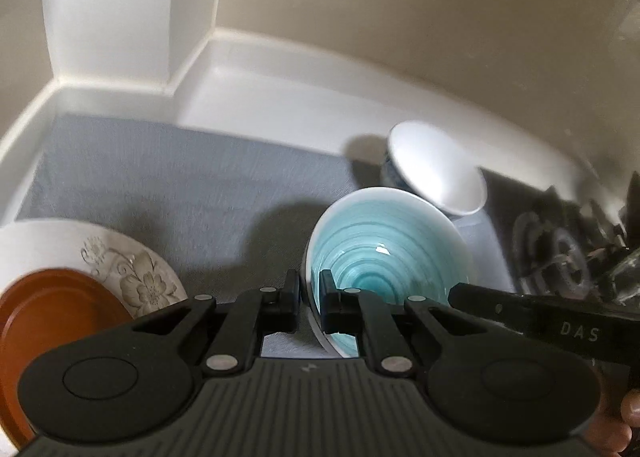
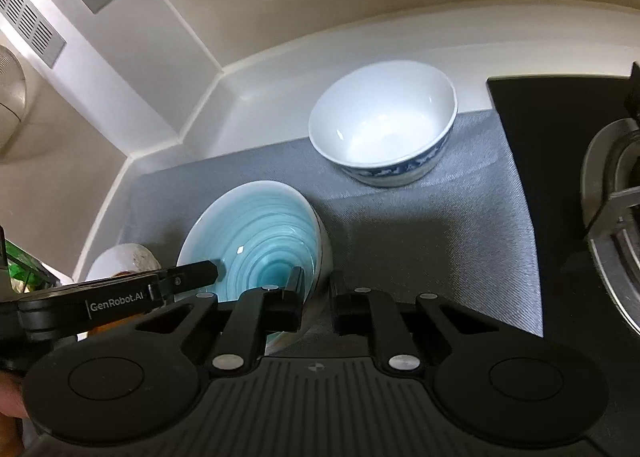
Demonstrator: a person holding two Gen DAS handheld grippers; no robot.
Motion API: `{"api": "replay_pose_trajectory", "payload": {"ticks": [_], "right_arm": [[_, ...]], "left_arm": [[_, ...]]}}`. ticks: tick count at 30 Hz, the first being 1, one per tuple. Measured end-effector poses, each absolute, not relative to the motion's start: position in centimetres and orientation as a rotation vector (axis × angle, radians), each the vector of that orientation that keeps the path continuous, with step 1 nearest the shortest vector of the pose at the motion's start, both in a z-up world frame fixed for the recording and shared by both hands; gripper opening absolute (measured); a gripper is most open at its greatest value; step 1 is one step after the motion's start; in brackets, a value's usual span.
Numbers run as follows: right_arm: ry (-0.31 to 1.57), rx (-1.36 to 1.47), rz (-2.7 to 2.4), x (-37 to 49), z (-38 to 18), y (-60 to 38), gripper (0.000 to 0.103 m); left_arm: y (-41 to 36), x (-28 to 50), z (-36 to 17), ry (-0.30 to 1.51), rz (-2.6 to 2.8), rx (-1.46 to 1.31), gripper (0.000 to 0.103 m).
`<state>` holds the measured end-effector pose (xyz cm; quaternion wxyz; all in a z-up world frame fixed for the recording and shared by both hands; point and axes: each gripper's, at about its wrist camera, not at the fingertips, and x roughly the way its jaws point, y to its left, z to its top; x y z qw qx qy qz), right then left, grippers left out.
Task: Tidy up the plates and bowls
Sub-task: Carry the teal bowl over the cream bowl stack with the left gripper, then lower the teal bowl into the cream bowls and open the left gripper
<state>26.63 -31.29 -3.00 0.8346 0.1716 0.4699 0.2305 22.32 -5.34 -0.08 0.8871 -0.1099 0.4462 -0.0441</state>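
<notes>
A glossy white counter (image 2: 276, 105) with a raised back edge carries a grey woven mat (image 2: 420, 241). On the mat, beyond the right gripper's fingers, stands a white porcelain bowl with a blue-patterned outside (image 2: 384, 125). Left of the left gripper's fingers lies a cream plate with a grey flower print (image 1: 132, 269), an orange-brown round plate (image 1: 52, 321) resting on it. A black stovetop (image 2: 552, 177) lies to the right.

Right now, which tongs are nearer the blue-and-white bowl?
Right. The right tongs clamp the teal bowl's rim on the side facing the blue-and-white bowl; the left tongs clamp its far rim.
</notes>
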Motion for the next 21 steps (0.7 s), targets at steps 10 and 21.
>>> {"api": "replay_pose_trajectory", "payload": {"ticks": [10,21], "right_arm": [[0.897,0.381,0.454,20.4,3.2,-34.6,0.014],[0.994,0.383,0.361,15.5,0.5,-35.4,0.014]], "left_arm": [[-7.8,16.5,5.6,0.868,-0.197,-0.17,0.01],[-9.5,13.3,1.0,1.016,-0.266,-0.121,0.012]]}}
